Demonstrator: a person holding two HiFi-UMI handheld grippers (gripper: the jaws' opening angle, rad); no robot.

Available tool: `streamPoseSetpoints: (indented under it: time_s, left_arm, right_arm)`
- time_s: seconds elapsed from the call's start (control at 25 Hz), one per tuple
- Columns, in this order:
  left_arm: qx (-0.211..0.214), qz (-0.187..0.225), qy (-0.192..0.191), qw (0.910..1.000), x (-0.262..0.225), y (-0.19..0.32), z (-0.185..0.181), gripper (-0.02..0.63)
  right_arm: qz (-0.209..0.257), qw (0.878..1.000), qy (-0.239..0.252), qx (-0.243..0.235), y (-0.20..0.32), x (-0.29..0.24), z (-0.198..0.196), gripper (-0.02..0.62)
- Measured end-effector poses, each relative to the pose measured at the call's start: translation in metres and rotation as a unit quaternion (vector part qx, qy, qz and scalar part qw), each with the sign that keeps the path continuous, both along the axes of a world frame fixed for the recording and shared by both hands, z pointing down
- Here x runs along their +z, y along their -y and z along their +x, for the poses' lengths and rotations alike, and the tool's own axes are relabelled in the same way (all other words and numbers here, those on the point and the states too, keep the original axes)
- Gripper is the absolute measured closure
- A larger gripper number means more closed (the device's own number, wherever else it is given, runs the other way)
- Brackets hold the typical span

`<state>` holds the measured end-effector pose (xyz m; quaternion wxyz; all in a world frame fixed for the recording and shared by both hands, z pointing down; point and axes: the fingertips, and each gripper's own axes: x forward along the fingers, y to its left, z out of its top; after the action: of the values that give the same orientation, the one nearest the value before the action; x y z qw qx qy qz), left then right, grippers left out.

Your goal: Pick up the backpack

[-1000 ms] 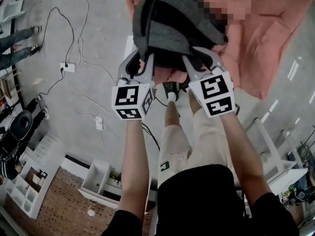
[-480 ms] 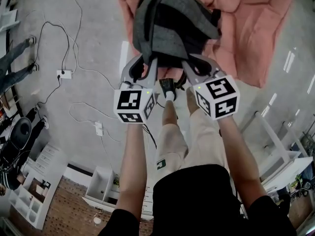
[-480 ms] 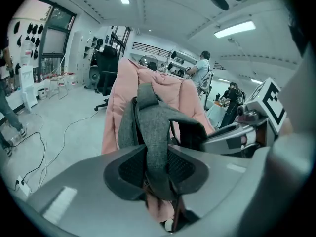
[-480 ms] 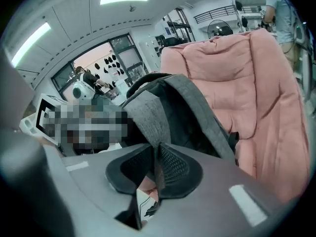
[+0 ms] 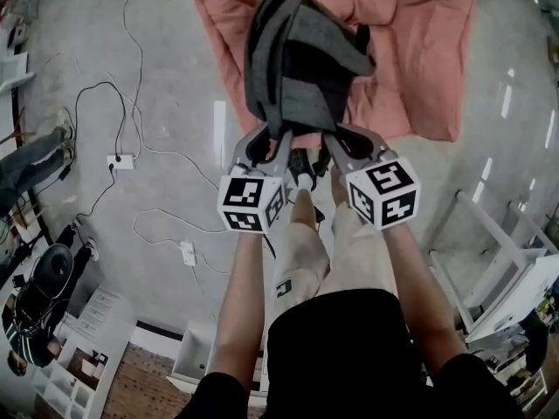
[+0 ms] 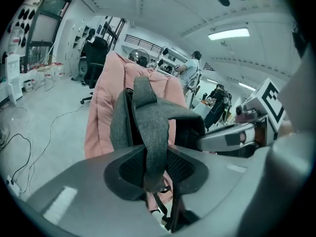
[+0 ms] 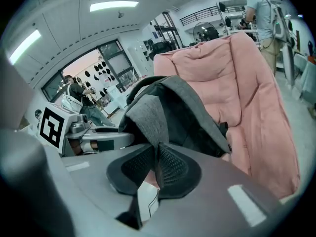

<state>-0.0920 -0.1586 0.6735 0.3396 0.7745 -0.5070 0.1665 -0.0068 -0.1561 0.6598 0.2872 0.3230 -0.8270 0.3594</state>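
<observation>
The backpack (image 5: 301,59) is grey and hangs from both grippers in front of the person, over the near part of a pink cushion (image 5: 428,51) that lies on the floor (image 5: 166,68). Whether its far end touches the cushion cannot be told from the head view. Its body bunches up into folds, with dark inner panels showing between the grey ones.

The left gripper (image 5: 269,147) has its jaws partly closed on a strap (image 6: 150,132) of the backpack. The strap runs down between the dark ribbed pads (image 6: 185,168), which press on it from both sides (the left gripper view shows this plainly). These jaws have just been closing, with the strap between them.

The right gripper (image 5: 342,145) sits just beside the left one, both slanting downward. Its jaws are nearly together, pinching a thin fold of the backpack's grey fabric at its near edge. They too have just been closing, with that fold between them.

Below the grippers are the person's bare forearms and light shorts (image 5: 301,251). Cables (image 5: 131,51) trail across the floor to a power strip (image 5: 120,161) at the left, well apart from the cushion. A white shelf (image 5: 61,378) stands in the lower left corner. In the left gripper view another person (image 6: 190,68) stands far behind the cushion.
</observation>
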Motion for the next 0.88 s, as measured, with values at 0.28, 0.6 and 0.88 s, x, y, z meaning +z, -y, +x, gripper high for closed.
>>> streamPoseSetpoints:
  time_s: [0.28, 0.6, 0.88]
  left_arm:
    - [0.027, -0.005, -0.044, 0.9986, -0.011, -0.014, 0.019, 0.517]
    - [0.051, -0.013, -0.093, 0.9943, -0.035, -0.015, 0.033, 0.517]
    - [0.058, -0.013, -0.130, 0.9898, -0.071, -0.014, 0.052, 0.522]
  right_arm:
    - [0.014, 0.999, -0.003, 0.042, -0.012, -0.031, 0.015, 0.557]
    - [0.035, 0.996, 0.004, 0.087, -0.018, -0.064, 0.024, 0.557]
    - [0.045, 0.989, 0.022, 0.136, -0.012, -0.096, 0.043, 0.558]
